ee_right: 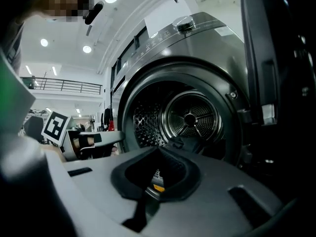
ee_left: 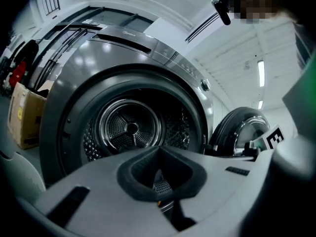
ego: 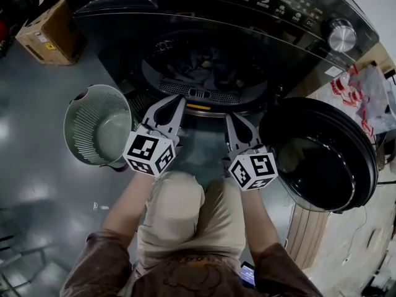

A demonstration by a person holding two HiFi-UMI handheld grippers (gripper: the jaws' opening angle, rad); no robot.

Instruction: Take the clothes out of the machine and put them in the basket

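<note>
Both left gripper (ego: 180, 99) and right gripper (ego: 231, 117) jaws closed, empty; clothes (ego: 205, 64) lie in the machine (ego: 185, 8).

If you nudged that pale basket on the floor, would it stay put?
Probably not firmly. The basket looks like thin slotted plastic and seems empty, so it is likely light and apt to slide on the smooth floor. Its wide round mouth suggests it would tip less readily.

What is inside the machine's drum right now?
From the head view, dark clothes lie bunched low in the drum. How many pieces cannot be told. The left gripper and right gripper cover the drum floor in their own views.
</note>
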